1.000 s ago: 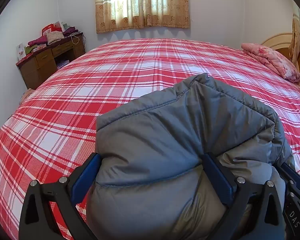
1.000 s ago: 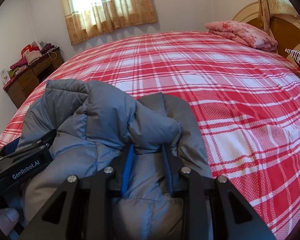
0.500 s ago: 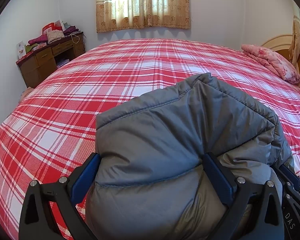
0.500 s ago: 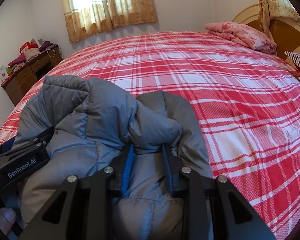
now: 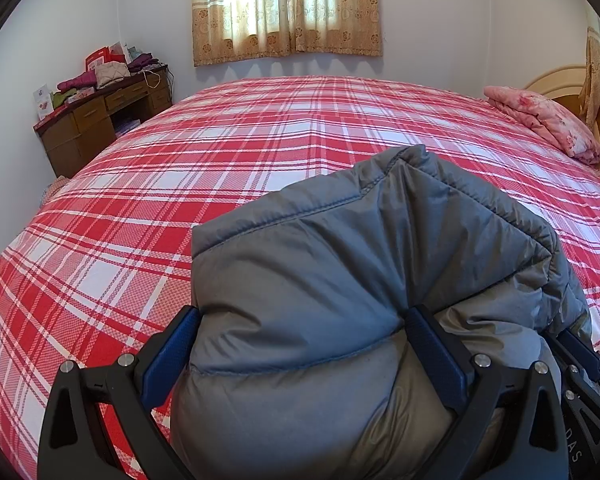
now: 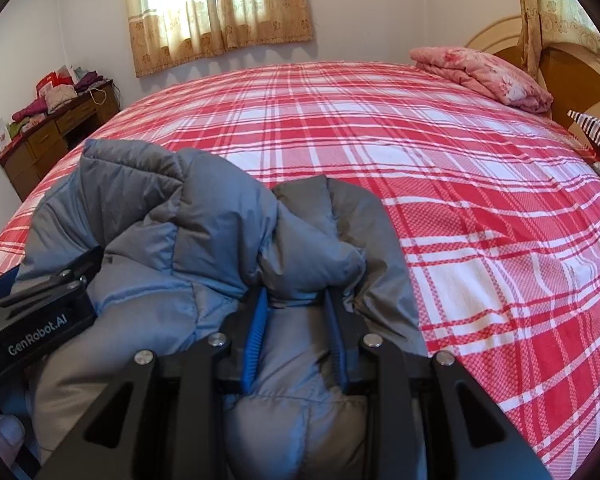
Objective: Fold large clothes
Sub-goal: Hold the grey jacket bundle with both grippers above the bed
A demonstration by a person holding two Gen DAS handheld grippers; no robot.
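Observation:
A grey puffy down jacket (image 5: 340, 272) is bunched up over the near side of a bed with a red and white plaid cover (image 5: 220, 168). My left gripper (image 5: 300, 332) has its jaws wide apart, clamped around a thick fold of the jacket. My right gripper (image 6: 296, 312) is shut on a narrower fold of the same jacket (image 6: 204, 240). The left gripper's black body (image 6: 32, 320) shows at the lower left of the right wrist view, and the right gripper's body (image 5: 584, 392) at the lower right of the left wrist view.
A pink folded quilt (image 6: 484, 76) lies by the wooden headboard (image 6: 572, 76) at the far right. A brown desk (image 5: 96, 124) piled with clothes stands at the far left wall. A curtained window (image 5: 284, 8) is behind the bed. A striped cloth (image 6: 596, 136) shows at right.
Both grippers have lifted slightly with the jacket still held; the view of the bed has shifted a little. The grips have not changed.

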